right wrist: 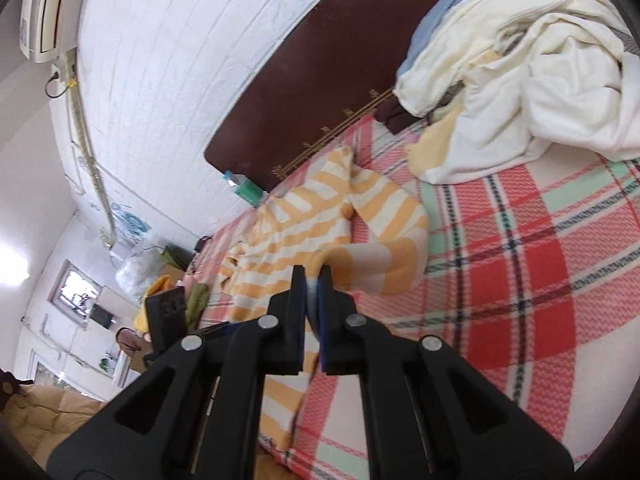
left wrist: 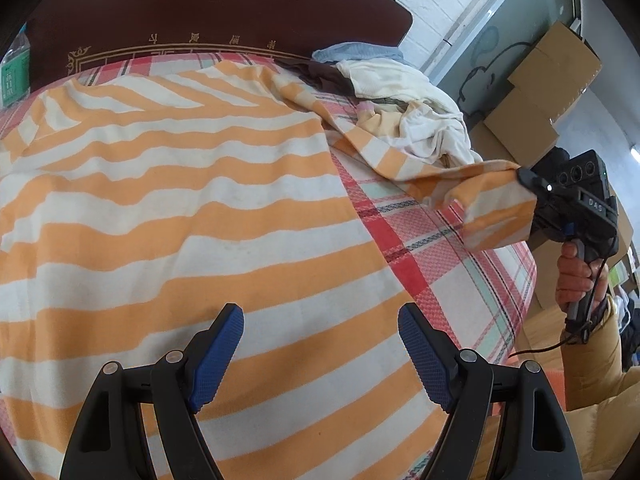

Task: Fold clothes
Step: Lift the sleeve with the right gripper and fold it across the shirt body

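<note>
An orange-and-white striped shirt (left wrist: 168, 216) lies spread over the plaid bed cover (left wrist: 452, 256). My left gripper (left wrist: 320, 344) hovers open just above the shirt's near part, nothing between its blue pads. My right gripper (right wrist: 313, 280) is shut on the end of the shirt's sleeve (right wrist: 384, 256). In the left wrist view that sleeve (left wrist: 492, 200) is lifted off the bed toward the right, stretched from the shirt to the right gripper (left wrist: 528, 180), which a hand holds.
A heap of white, cream, brown and blue clothes (left wrist: 404, 108) lies at the bed's far right corner. The dark wooden headboard (left wrist: 208, 8) stands behind. Cardboard boxes (left wrist: 540, 92) stack beyond the bed's right edge. A bottle (left wrist: 16, 68) stands at far left.
</note>
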Available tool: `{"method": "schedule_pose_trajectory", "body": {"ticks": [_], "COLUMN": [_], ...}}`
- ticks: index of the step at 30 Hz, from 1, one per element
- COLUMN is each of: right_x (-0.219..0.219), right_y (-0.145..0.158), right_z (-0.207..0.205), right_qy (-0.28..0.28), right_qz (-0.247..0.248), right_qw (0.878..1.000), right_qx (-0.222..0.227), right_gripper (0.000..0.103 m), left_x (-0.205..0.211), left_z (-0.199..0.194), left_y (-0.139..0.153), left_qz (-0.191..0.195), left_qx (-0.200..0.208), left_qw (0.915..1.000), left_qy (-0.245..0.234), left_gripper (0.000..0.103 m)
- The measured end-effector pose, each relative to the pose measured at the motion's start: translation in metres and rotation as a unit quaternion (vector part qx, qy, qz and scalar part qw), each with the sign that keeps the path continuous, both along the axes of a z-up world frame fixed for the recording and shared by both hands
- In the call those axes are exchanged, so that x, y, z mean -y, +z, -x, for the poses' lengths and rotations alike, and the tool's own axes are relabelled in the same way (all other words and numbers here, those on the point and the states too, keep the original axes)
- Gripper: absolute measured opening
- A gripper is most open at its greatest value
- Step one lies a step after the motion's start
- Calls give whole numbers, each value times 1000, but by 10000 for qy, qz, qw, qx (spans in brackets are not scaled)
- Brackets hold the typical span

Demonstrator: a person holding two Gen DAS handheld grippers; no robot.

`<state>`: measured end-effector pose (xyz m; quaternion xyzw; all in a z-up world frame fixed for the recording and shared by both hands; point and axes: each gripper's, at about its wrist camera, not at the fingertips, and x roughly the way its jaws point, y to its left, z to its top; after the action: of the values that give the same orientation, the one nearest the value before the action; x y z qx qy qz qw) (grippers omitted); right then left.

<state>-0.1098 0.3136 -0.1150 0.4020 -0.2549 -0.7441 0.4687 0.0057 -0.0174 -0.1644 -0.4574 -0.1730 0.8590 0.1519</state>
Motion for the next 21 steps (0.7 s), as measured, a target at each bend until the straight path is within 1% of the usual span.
{"method": "schedule_pose_trajectory", "body": {"ticks": [4, 8, 9, 12, 15, 17, 18, 20, 21], "right_x": [28, 69, 82, 127, 169, 195, 206, 221, 227], "right_y": [30, 64, 70, 76, 59, 36, 22, -3, -15], "right_z": [6, 10, 11, 11, 5, -3, -7, -16, -20], "right_qy": [383, 782, 898, 1265, 1570, 1774, 1883, 2134, 2261], "right_qz": [583, 983, 1069, 1046, 576, 27, -265, -664, -846], "right_qw": [9975, 9917, 9897, 9861, 9859, 9841, 9816, 9741, 9695], "right_qx": [-93, -285, -311, -254, -103, 39, 160, 335, 415], "right_gripper": [6, 7, 7, 7, 7, 7, 10, 21, 30], "left_x": [3, 8, 11, 20, 34, 44, 49, 58, 61], "left_z": [1, -4, -5, -10, -16, -19, -20, -22, -23], "left_y": [1, 4, 5, 8, 8, 6, 4, 0, -2], "left_qz": [-129, -227, -254, -312, -334, -376, -412, -444, -452], "left_qx": [-41, -132, -159, -230, -247, -242, -233, -180, -152], "left_qw": [9999, 9996, 9995, 9989, 9982, 9976, 9971, 9965, 9961], "left_qy": [18, 93, 126, 247, 425, 537, 590, 692, 736], "left_gripper": [82, 82, 82, 82, 82, 82, 82, 82, 82]}}
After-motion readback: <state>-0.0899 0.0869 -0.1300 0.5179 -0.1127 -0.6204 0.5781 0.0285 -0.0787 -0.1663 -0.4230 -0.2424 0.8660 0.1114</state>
